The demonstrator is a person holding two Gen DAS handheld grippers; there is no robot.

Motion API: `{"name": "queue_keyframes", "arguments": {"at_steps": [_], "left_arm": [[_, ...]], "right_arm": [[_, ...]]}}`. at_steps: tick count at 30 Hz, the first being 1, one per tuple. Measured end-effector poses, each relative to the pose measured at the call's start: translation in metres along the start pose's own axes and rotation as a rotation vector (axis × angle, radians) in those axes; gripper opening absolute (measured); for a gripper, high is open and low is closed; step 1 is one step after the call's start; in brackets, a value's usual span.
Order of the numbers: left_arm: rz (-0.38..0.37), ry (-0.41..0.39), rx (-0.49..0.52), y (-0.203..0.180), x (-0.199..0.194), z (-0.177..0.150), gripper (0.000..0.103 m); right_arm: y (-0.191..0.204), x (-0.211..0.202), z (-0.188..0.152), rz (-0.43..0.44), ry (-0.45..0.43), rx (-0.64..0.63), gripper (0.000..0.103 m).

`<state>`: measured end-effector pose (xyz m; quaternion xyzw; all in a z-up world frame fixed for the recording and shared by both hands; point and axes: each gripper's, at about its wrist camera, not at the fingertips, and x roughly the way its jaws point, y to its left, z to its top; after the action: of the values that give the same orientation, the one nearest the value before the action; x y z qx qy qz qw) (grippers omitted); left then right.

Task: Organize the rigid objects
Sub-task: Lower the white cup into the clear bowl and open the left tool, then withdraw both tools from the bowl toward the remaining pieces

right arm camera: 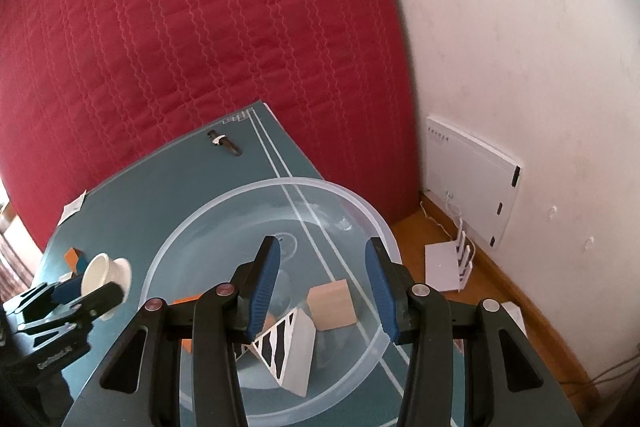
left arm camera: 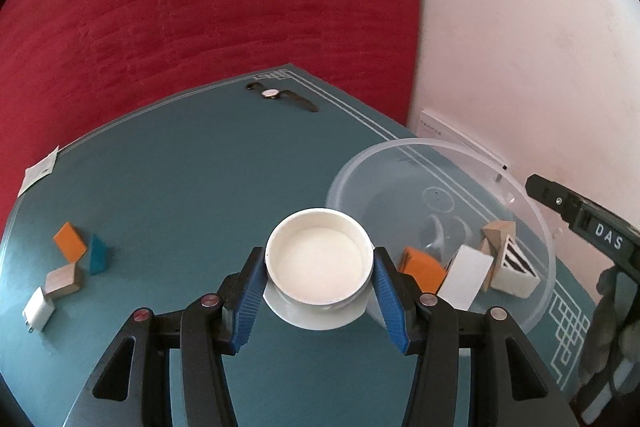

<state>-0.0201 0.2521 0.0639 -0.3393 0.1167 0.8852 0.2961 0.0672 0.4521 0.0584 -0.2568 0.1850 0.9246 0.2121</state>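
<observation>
Two grippers in view. Left gripper has its jaws pinching a white cup by the rim on both sides; cup is upright, mouth up, over a white disc on the teal table, just beside the clear plastic bowl. Right gripper hangs over that bowl, jaws spread, nothing between them. Bowl holds a plain wooden block, a black-and-white striped wedge, an orange block and a white card. Left side of table: orange block, teal wedge, wooden block, white charger. Wristwatch at far edge.
</observation>
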Motion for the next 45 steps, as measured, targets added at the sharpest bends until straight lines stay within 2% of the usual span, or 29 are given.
{"name": "queue_keyframes", "arguments": {"at_steps": [7, 9, 10, 15, 23, 26, 31, 37, 42, 45], "left_arm": [[-0.029, -0.002, 0.036, -0.02, 0.012, 0.011, 0.057], [-0.024, -0.017, 0.043, -0.024, 0.012, 0.014, 0.08], [-0.016, -0.037, 0.045, -0.025, 0.01, 0.014, 0.083], [0.013, -0.054, 0.066, -0.02, 0.011, 0.009, 0.083], [0.051, -0.032, 0.014, 0.002, 0.012, -0.003, 0.083], [0.05, -0.026, 0.004, 0.004, 0.014, -0.003, 0.084], [0.03, -0.002, -0.001, 0.001, 0.016, -0.005, 0.09], [0.032, 0.03, 0.033, -0.011, 0.027, -0.007, 0.091], [0.108, 0.031, 0.085, -0.021, 0.039, -0.001, 0.092], [0.134, 0.029, 0.077, -0.019, 0.042, 0.004, 0.092]], "right_arm": [[0.004, 0.0, -0.001, 0.011, 0.002, -0.005, 0.046], [0.005, 0.0, -0.002, 0.014, 0.004, -0.008, 0.046], [0.006, 0.001, -0.002, 0.016, 0.006, -0.01, 0.046], [0.009, 0.002, -0.004, 0.021, 0.011, -0.019, 0.046], [0.014, 0.001, -0.009, 0.019, 0.014, -0.033, 0.046], [0.016, 0.002, -0.01, 0.019, 0.017, -0.037, 0.046], [0.017, 0.002, -0.011, 0.019, 0.022, -0.04, 0.046], [0.017, 0.001, -0.012, 0.02, 0.023, -0.039, 0.046], [0.019, 0.001, -0.013, 0.021, 0.023, -0.043, 0.047], [0.02, 0.001, -0.013, 0.024, 0.024, -0.044, 0.047]]}}
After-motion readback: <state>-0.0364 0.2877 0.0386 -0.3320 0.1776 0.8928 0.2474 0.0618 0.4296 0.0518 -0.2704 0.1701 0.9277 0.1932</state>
